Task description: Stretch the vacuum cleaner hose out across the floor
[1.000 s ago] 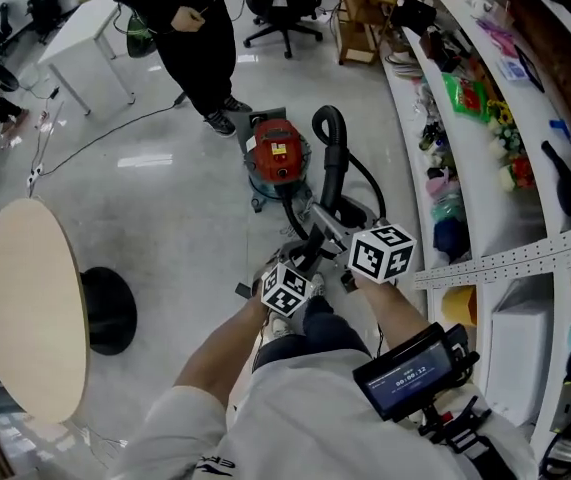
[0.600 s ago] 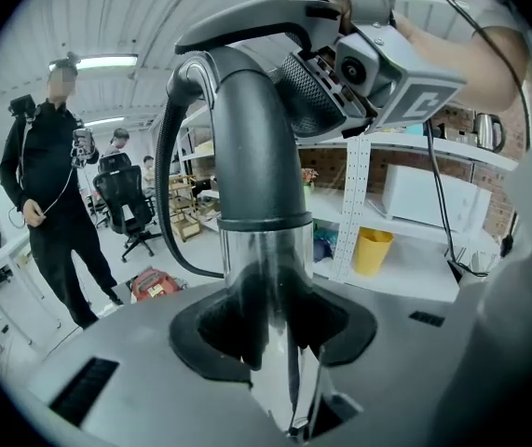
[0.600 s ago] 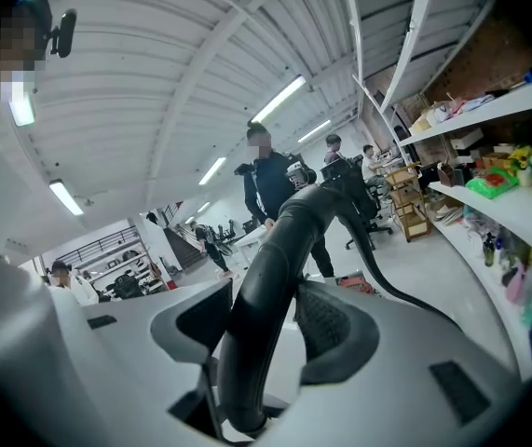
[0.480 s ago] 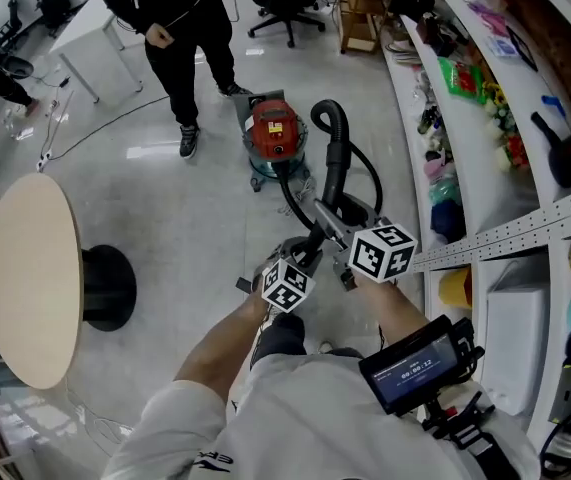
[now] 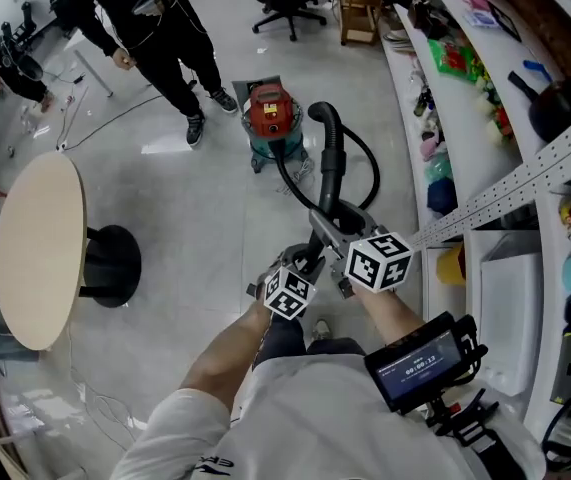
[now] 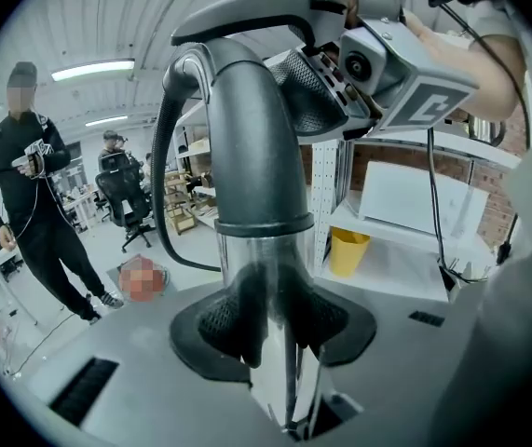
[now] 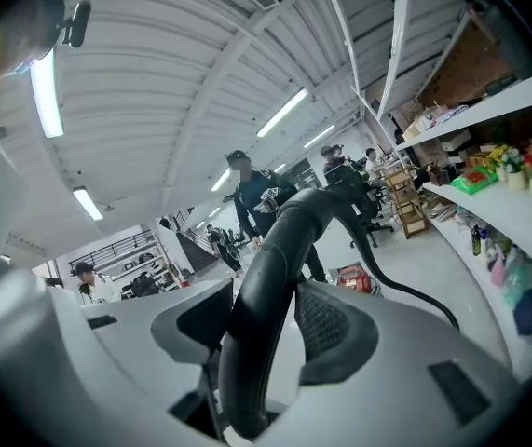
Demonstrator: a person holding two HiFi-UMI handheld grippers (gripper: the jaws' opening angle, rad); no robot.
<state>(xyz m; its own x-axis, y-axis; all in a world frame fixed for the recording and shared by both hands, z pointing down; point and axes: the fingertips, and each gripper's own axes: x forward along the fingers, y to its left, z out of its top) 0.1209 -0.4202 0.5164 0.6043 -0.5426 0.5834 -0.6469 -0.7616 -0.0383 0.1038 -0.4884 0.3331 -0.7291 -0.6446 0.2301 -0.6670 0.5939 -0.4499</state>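
Black vacuum hose (image 6: 156, 203) loops from the red canister vacuum (image 5: 268, 118) ahead back to its curved handle (image 5: 330, 153); right gripper (image 7: 256, 333) clamps that handle, left gripper (image 6: 275, 324) the chrome tube (image 6: 261, 268) below. Pull backwards imo.

Both forearms reach out from the body toward 12 o'clock, close together. The left gripper (image 5: 305, 260), at 8 o'clock from the right gripper (image 5: 327, 226), tilts downward and clamps the metal tube (image 6: 264, 277). The right gripper lies flatter, its jaws pressed on the black hose (image 7: 264, 343).
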